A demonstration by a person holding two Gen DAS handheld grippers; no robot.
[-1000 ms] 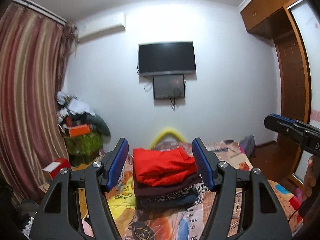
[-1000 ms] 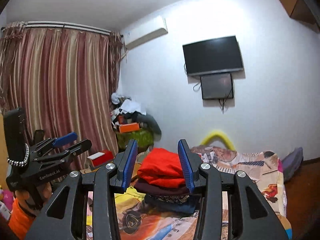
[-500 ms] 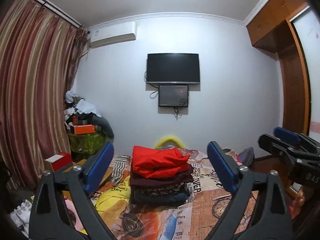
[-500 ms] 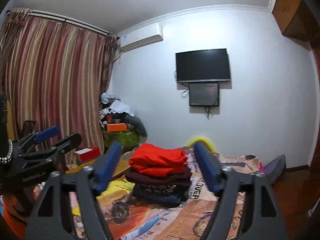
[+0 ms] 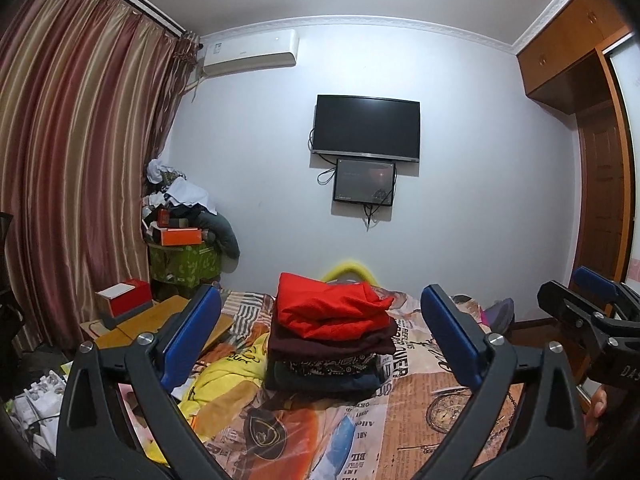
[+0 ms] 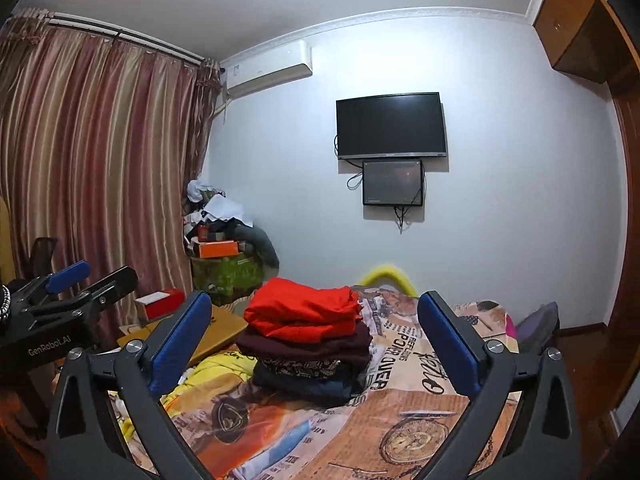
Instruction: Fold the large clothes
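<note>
Left wrist view: the left gripper (image 5: 320, 334) is pointing level across the bed (image 5: 432, 408); its blue pads have just been spreading wide and are gripping nothing.
Stack: a folded red garment (image 5: 328, 310) is sitting on top of maroon, patterned and dark folded clothes, centred, beyond the fingertips.
Loose garment: a crumpled yellow garment (image 5: 224, 380) is lying near left of the stack.
Right wrist view: the right gripper (image 6: 314, 334) is also standing fully spread after opening, holding nothing; the left gripper is showing at the left edge.
Stack here: the red garment (image 6: 300, 312) is resting slightly left of centre.
Risk: reaching left for the yellow piece, a finger could be brushing the tall stack and toppling it.
</note>
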